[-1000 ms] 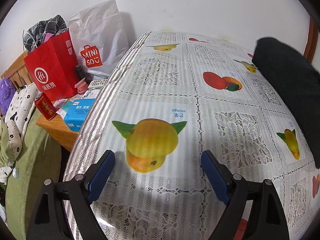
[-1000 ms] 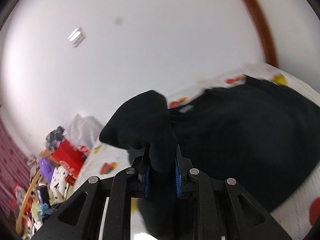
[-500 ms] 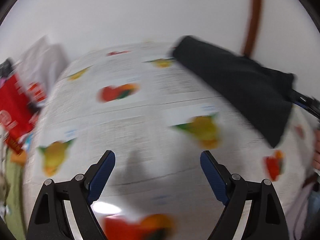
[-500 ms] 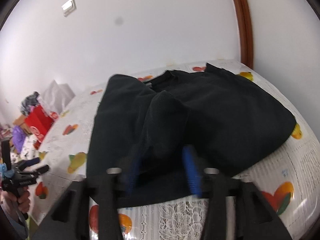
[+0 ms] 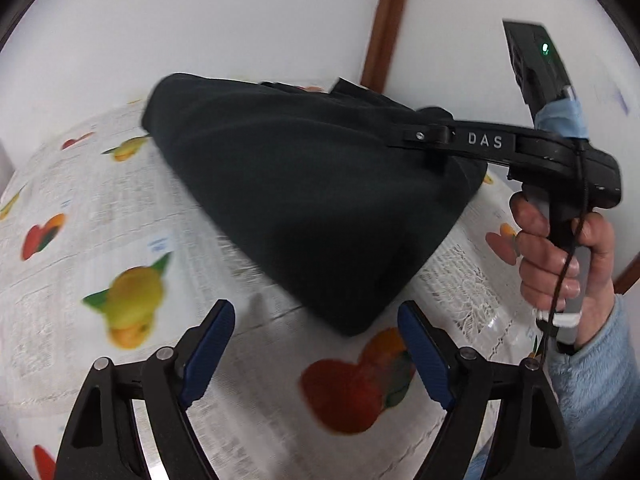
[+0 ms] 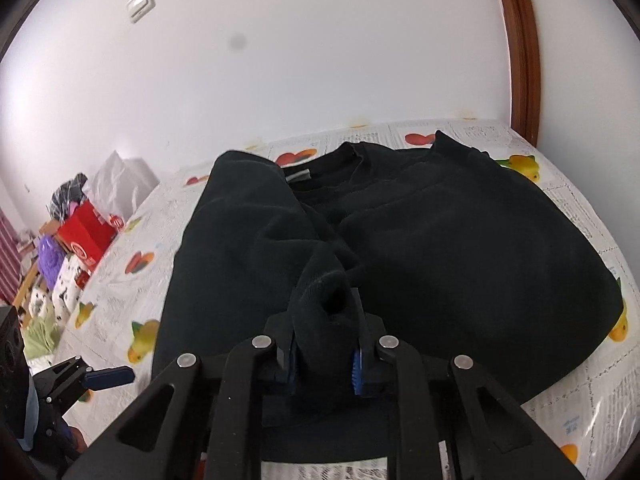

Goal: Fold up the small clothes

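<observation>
A home — fruit-print tablecloth (image 6: 472,136), shopping bags (image 6: 90,228), piled laundry (image 6: 48,304).

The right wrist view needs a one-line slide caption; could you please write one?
Right hand-held gripper pinching the cuff of a black sweater on a fruit-print tablecloth.

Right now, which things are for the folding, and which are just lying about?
For the folding:
- black fleece sweatshirt
- right tool, pinching its sleeve cuff
- left tool, open
- fruit-print plastic tablecloth it lies on

Just lying about:
- red paper shopping bag
- white plastic bag
- purple fluffy thing
</observation>
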`<state>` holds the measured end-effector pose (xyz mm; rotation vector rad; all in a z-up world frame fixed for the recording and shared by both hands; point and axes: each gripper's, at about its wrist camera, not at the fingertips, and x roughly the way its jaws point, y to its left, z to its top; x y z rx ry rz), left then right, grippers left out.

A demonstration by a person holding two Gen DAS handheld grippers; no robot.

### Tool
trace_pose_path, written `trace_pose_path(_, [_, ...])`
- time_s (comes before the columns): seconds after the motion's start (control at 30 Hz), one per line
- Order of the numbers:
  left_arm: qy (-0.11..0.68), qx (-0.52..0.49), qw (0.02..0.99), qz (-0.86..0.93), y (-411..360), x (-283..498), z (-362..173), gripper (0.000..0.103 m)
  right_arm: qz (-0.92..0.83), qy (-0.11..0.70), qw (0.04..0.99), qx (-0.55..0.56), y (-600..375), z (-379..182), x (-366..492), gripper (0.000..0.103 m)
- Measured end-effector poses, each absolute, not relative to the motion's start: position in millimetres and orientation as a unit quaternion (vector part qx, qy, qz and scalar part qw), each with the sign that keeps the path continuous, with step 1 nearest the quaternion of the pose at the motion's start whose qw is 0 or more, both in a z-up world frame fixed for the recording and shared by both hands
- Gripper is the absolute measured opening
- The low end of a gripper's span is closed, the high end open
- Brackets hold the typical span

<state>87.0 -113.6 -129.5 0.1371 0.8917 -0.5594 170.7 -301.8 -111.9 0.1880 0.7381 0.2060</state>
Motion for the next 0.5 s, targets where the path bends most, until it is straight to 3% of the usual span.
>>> trace_pose_path(0.1, [0.429,0.069,0.865,-0.25,-123,92,-137,0.07,0.104,0.36,0.922,0.095,-303,-117,169,0.017])
trace_pose_path(0.17, [0.435,0.058,0.866,-0.24,-123,97,-141,0.047,0.101,0.366,0.921,0.092,-303,-122,171,0.016])
trace_pose_path(0.2, [0.442,0.047,0.862,-0.242,-121,100,-144,0.045,0.098,0.371,0.919,0.092,-302,-124,172,0.016])
trace_pose_path(0.27, [0.446,0.015,0.859,-0.251,-113,102,-144,0.027,0.094,0.387,0.912,0.097,-302,-133,177,0.015])
trace_pose_path(0.5, [0.434,-0.015,0.874,-0.218,-70,103,-139,0.016,0.105,0.399,0.906,0.1,-280,-145,190,0.014])
